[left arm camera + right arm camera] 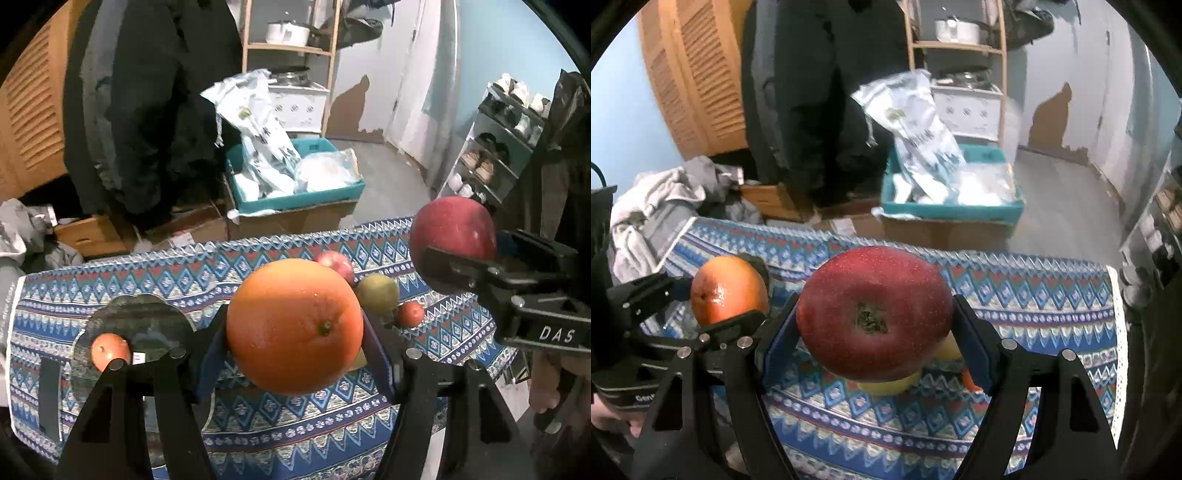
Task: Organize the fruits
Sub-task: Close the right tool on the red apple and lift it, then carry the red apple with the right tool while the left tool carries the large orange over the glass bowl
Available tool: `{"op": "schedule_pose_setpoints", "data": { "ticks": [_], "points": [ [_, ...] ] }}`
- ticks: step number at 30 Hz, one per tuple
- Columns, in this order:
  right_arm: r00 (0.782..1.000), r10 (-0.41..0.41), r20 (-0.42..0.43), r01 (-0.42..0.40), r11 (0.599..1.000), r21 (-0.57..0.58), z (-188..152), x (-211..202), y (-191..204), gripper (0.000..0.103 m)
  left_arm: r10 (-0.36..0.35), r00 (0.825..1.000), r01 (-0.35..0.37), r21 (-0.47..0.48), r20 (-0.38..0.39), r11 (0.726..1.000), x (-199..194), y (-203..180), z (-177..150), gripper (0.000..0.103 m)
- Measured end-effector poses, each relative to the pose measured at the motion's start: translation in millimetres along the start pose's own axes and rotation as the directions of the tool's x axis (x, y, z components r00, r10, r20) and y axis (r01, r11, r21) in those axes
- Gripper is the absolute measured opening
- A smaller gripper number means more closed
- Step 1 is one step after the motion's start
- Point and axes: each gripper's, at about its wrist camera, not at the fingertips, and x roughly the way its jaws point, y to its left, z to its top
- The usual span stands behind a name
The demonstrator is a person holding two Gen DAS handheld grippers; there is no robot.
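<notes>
Carrying 2 fruits, left gripper [295, 332] clamped on the orange [294, 325], right gripper [873, 321] on the apple [874, 313], I next aim for the plate [147, 325] at lower left.

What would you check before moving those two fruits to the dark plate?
1. Left gripper firmly holds the orange: ok.
2. Right gripper firmly holds the red apple: ok.
3. Dark plate has room: ok, only one small orange fruit sits on it.
4. Both held fruits are lifted off the patterned cloth: ok.
5. Grippers far enough apart to avoid bumping: cannot tell.
</notes>
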Motion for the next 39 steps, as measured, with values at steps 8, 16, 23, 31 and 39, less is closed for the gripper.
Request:
{"op": "schedule_pose_setpoints", "data": {
  "ticks": [8, 16, 23, 31, 39],
  "points": [
    [0.998, 0.055, 0.034, -0.053, 0.998, -0.043, 17.2, -7.0, 33.3, 0.078, 0.016, 0.998, -0.014, -0.024, 0.056, 1.0, -29.8, 23.0, -1.9, 0.069],
    [0.995, 0.097, 0.03, -0.095, 0.992, -0.084, 29.7, 2.3, 64.6, 0.078, 0.04, 0.996, -0.035, -0.062, 0.077, 0.997, -40.6, 47.9, -5.1, 0.069],
    [0.99, 0.138, 0.01, -0.136, 0.985, -0.108, 39.2, 17.4, 91.7, 0.078, 0.062, 0.995, -0.054, -0.111, 0.074, 0.992, -43.1, 72.5, -10.5, 0.069],
    [0.983, 0.181, -0.03, -0.184, 0.975, -0.124, 47.0, 41.6, 120.5, 0.078, 0.098, 0.994, -0.089, -0.165, 0.051, 0.982, -39.6, 104.2, -21.2, 0.069],
    [0.972, 0.219, -0.086, -0.229, 0.964, -0.135, 50.1, 71.0, 150.2, 0.078, 0.145, 0.989, -0.141, -0.212, 0.006, 0.967, -29.3, 139.4, -39.2, 0.069]
  ]
}}
